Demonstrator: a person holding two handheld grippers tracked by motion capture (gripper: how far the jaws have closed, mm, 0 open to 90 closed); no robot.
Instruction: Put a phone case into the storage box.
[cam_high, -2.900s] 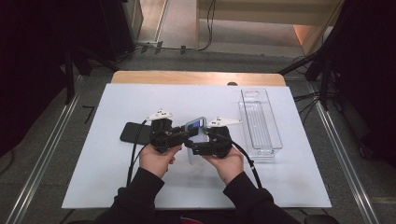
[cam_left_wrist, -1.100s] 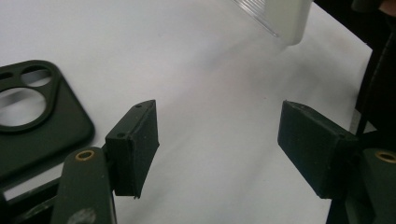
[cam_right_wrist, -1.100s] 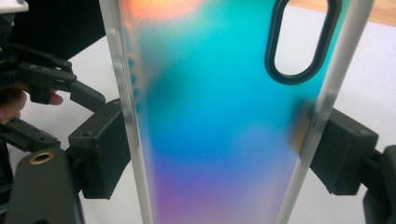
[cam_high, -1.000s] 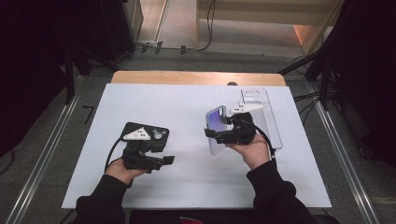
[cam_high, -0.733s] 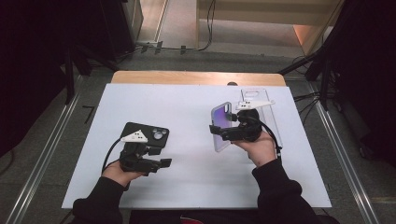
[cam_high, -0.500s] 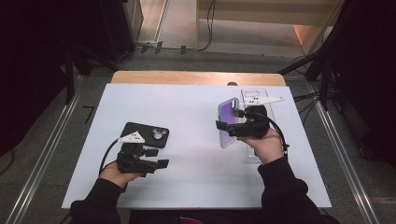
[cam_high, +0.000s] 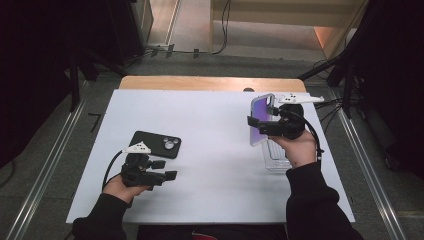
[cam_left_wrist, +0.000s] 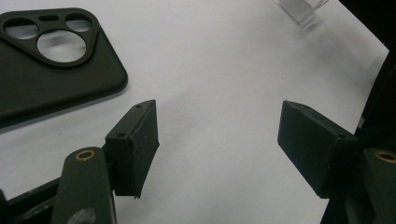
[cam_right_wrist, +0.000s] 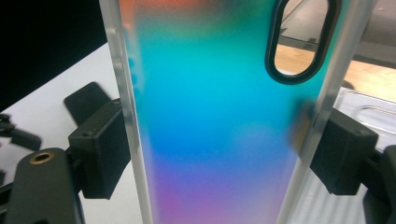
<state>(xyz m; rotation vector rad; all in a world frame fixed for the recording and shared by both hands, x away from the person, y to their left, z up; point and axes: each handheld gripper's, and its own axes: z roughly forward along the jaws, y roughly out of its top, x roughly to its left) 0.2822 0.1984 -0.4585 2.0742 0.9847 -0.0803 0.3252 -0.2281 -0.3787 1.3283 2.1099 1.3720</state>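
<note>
Near left edge of desk (cam_high: 215, 195): left tongs (cam_high: 165, 176) spread wide, empty, now withdrawn from black case (cam_high: 155, 144) lying flat just beyond. Toward far right corner: right tongs (cam_high: 257, 123) clamped on iridescent case (cam_high: 261, 120), carried upright over clear tray (cam_high: 277, 159); handover complete, placement pending.

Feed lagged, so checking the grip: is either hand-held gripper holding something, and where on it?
The right hand-held gripper clamps the iridescent clear-edged phone case across its two long side edges. The left hand-held gripper holds nothing.
</note>
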